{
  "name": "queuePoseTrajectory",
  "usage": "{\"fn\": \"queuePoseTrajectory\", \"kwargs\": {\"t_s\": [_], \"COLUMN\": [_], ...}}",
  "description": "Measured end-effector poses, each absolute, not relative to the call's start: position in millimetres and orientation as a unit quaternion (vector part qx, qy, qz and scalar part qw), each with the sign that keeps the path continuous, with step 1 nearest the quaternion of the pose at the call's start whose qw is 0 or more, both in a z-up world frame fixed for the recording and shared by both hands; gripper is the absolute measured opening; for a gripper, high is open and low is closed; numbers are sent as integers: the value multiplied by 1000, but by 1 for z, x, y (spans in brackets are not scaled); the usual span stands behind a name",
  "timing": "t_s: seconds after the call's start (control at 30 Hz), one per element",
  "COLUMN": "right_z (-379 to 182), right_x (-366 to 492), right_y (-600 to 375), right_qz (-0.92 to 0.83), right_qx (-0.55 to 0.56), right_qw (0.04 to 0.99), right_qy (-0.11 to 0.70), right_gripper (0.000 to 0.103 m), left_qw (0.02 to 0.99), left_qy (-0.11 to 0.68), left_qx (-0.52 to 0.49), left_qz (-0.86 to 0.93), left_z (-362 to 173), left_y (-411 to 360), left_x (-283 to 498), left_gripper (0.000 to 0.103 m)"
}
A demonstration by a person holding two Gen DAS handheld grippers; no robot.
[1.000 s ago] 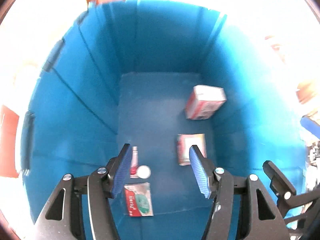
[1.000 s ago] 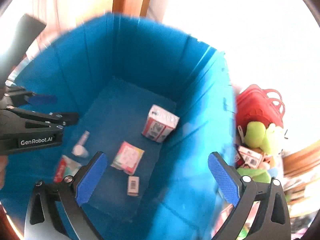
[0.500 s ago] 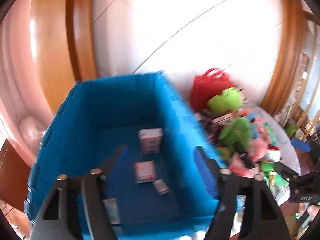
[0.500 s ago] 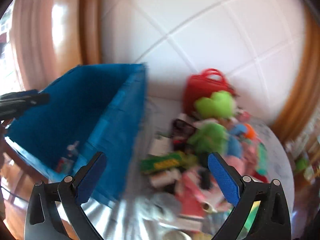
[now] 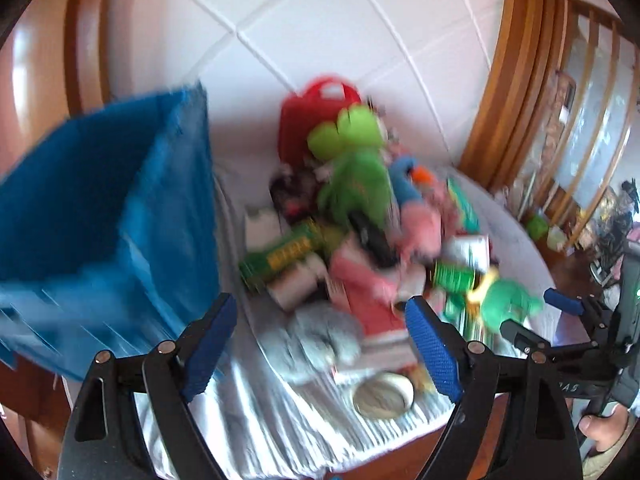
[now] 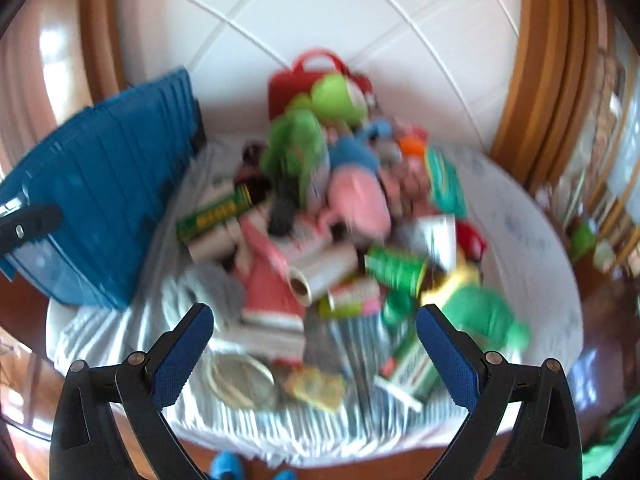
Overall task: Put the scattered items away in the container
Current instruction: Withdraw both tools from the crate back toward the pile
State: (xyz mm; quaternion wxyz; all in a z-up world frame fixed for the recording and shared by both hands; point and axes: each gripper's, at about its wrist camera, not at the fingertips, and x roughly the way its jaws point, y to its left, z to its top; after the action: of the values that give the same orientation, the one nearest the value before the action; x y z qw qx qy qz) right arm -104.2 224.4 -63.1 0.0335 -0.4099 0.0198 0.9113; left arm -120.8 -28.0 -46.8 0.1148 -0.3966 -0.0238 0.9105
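White cloth (image 6: 532, 240) covers a table heaped with blurred toys and boxes (image 6: 340, 216). Nothing sits between the fingers of the left gripper (image 5: 320, 344), which are spreading wider, nor those of the right gripper (image 6: 314, 356), set wide. Left of both sets of fingers stands the blue bin (image 5: 100, 216).

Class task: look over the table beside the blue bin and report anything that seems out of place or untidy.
A jumbled pile of plush toys, boxes and rolls lies heaped on the white cloth, outside the blue bin. Nothing looks spilled or broken, though the blur hides fine detail.
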Motion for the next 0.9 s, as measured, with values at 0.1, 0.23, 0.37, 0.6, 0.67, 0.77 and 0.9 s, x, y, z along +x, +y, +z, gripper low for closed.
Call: {"fn": "queuePoseTrajectory", "kwargs": {"t_s": [0.1, 0.23, 0.37, 0.6, 0.67, 0.77, 0.9], "right_z": [-94, -138, -179, -226, -234, -246, -254], "right_x": [-91, -80, -75, -85, -93, -103, -106], "right_y": [237, 243, 243, 243, 243, 237, 222], "right_qz": [899, 877, 856, 839, 837, 840, 845], "right_qx": [-434, -470, -503, -536, -540, -539, -533], "right_qw": [50, 76, 99, 92, 87, 68, 27], "right_qy": [45, 70, 66, 26, 8, -21, -27], "right_gripper": [103, 103, 103, 103, 103, 103, 103], "left_qw": [114, 128, 129, 118, 102, 77, 28], "left_qy": [-4, 10, 6, 18, 20, 31, 34], "left_qx": [-423, -462, -498, -555, -572, -576, -559], "left_qz": [899, 877, 858, 823, 813, 813, 828], "left_z": [-91, -145, -185, -240, -257, -270, -268], "left_y": [-17, -4, 2, 14, 19, 24, 18], "left_x": [-120, -119, -117, -108, -111, -116, -129], "left_gripper": [86, 86, 86, 86, 86, 86, 86]}}
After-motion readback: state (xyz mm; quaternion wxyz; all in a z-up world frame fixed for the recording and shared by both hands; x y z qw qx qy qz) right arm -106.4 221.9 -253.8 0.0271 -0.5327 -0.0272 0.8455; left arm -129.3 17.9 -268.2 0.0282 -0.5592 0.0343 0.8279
